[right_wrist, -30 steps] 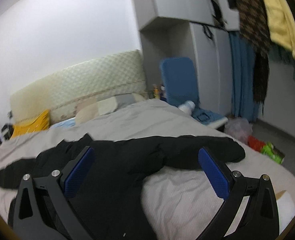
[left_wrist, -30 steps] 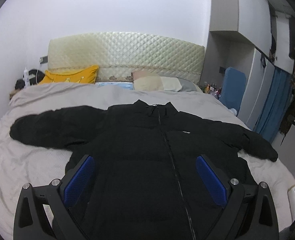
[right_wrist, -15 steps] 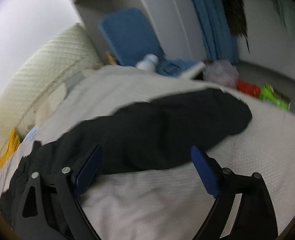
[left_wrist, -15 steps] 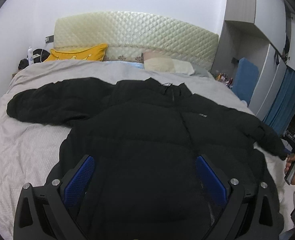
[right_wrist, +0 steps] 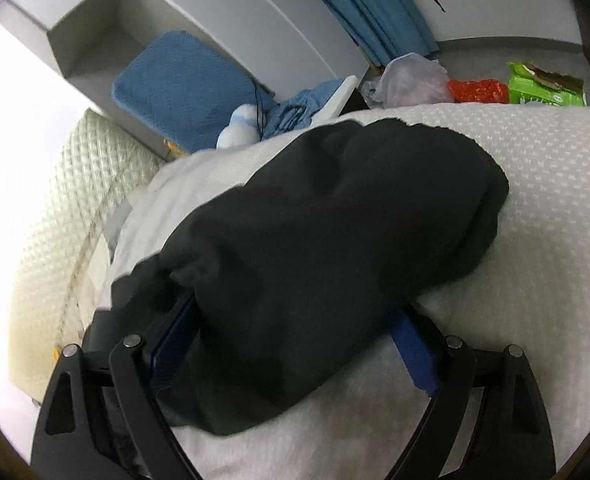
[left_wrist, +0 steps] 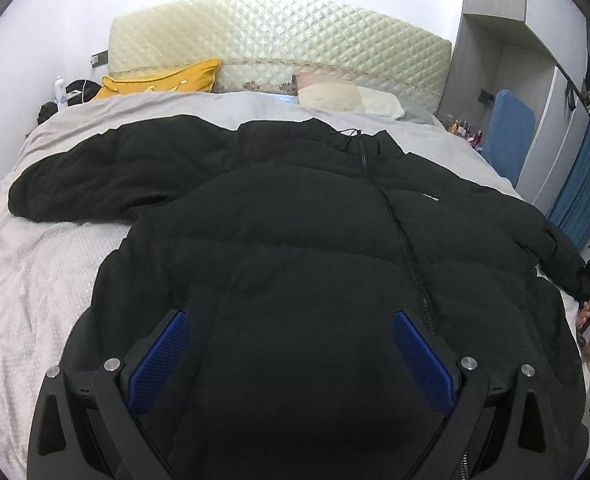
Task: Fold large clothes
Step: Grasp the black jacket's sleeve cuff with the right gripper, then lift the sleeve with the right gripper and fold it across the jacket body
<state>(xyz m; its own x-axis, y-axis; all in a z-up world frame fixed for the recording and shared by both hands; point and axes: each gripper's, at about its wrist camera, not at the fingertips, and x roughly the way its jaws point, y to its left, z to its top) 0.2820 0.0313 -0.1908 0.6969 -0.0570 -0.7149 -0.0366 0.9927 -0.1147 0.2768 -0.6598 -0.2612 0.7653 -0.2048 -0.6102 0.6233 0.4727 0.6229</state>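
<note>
A black puffer jacket lies front-up, zipped, sleeves spread, on the grey bed, collar toward the headboard. Left tool hangs above the jacket's lower body, jaws wide, gripping nothing. Right tool straddles the jacket's sleeve, jaws wide; contact by the pads cannot be confirmed.

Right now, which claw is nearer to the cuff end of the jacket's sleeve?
Right. The right claw straddles that sleeve just short of its cuff, jaws open around it. The left claw hovers over the jacket's lower body.
</note>
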